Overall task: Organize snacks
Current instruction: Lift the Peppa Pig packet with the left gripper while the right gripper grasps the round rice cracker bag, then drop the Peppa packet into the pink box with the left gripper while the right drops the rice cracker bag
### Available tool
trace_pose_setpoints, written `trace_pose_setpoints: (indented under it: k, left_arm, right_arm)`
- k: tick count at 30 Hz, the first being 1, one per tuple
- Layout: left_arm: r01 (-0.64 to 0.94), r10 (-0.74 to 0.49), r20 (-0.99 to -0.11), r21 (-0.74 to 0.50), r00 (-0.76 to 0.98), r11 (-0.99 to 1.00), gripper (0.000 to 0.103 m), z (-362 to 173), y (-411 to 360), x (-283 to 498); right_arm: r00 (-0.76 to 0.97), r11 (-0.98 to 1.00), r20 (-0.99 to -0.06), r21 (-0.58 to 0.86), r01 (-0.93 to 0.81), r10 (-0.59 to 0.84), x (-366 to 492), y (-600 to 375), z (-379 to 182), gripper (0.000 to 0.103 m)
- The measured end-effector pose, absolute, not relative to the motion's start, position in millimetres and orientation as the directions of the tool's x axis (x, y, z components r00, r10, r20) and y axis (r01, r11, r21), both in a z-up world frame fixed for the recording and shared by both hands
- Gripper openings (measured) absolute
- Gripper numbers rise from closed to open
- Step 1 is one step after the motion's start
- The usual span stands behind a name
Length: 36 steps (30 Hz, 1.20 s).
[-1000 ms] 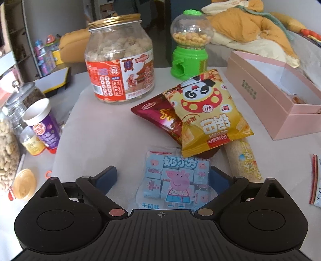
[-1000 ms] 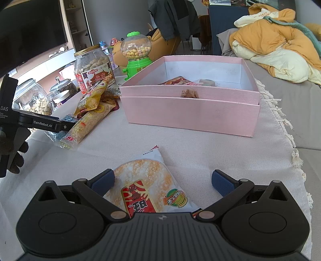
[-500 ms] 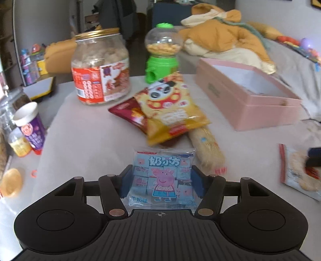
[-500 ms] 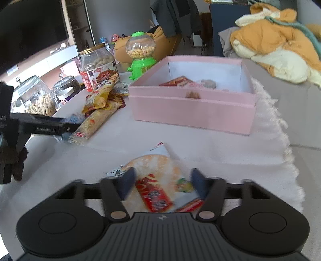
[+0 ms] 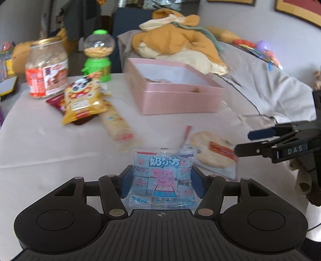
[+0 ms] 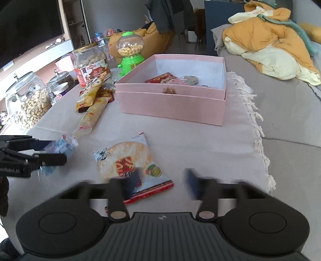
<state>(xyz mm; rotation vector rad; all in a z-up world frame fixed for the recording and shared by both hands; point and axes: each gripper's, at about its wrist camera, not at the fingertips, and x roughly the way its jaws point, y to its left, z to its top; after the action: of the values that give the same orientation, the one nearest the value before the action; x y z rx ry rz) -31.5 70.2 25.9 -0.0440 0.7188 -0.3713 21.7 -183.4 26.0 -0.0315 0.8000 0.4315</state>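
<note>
pale blue packet (image 5: 163, 177), pink cartoon pig, white lettering, between left tool's blue pads | rice-cracker packet (image 6: 130, 164) ahead of right tool: cream disc, red label, red-striped edge | box (image 6: 172, 104) beyond: plain pink, white inside | worktop (image 6: 200, 144) cloth off-white, fringed

A heap of orange and cream bedding (image 6: 266, 42) lay on the grey couch (image 6: 284, 104) at far right. A dark jacket (image 6: 162, 14) hung in the far background. At far left, a dark television screen (image 6: 26, 26) stood above a shelf.
</note>
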Motion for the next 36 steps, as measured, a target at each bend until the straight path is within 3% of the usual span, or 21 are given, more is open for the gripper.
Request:
trace_pose_setpoints:
  k: [1, 5, 9, 11, 13, 17, 23, 29, 33, 36]
  left_arm:
    - [0.321, -0.338, -0.638, -0.148, 0.692, 0.935, 0.065, 25.2, 65.3, -32.7]
    - [0.335, -0.326, -0.645, -0.115, 0.691, 0.935, 0.065, 22.2, 57.9, -38.3]
    - [0.307, -0.305, -0.648, -0.114, 0.698, 0.945, 0.065, 21.3, 60.2, -44.1]
    - [0.300, -0.300, -0.645, -0.114, 0.702, 0.947, 0.065, 22.4, 60.8, -46.6]
    - [0.296, -0.301, -0.644, -0.119, 0.703, 0.948, 0.065, 23.0, 61.4, -49.1]
    - [0.296, -0.305, -0.648, -0.126, 0.698, 0.947, 0.065, 23.2, 62.1, -51.6]
    - [0.358, -0.371, -0.621, -0.153, 0.690, 0.921, 0.065, 35.6, 47.9, -48.3]
    - [0.388, -0.404, -0.532, -0.148, 0.744, 0.909, 0.066, 72.0, 24.7, -1.1]
    - [0.358, -0.412, -0.457, -0.205, 0.788, 0.911, 0.066, 94.5, 11.2, 61.3]
    - [0.309, -0.426, -0.421, -0.318, 0.801, 0.896, 0.066, 94.9, 6.1, 114.2]
  right_arm:
    - [0.613, 0.907, -0.694, 0.146, -0.394, 0.378, 19.9, -183.7, 25.9, 0.091]
    - [0.568, 0.880, -0.700, 0.192, -0.434, 0.432, 20.2, -169.7, 20.7, 0.092]
    - [0.561, 0.869, -0.733, 0.084, -0.487, 0.385, 29.8, -138.1, 10.6, 0.093]
    - [0.564, 0.860, -0.756, 0.000, -0.510, 0.334, 38.9, -119.6, 2.3, 0.101]
    - [0.586, 0.859, -0.743, -0.030, -0.512, 0.323, 42.5, -110.6, 1.7, 0.101]
    - [0.544, 0.853, -0.765, 0.014, -0.521, 0.345, 41.9, -111.4, 11.1, 0.078]
    - [0.624, 0.873, -0.716, -0.042, -0.487, 0.314, 6.4, -142.1, 39.2, 0.078]
    - [0.697, 0.915, -0.657, -0.027, -0.402, 0.287, -2.1, -183.0, 64.5, 0.078]
    - [0.727, 0.931, -0.624, 0.001, -0.364, 0.285, -2.6, -197.1, 66.4, 0.078]
    - [0.721, 0.937, -0.634, 0.016, -0.349, 0.280, 3.1, -196.6, 56.7, 0.078]
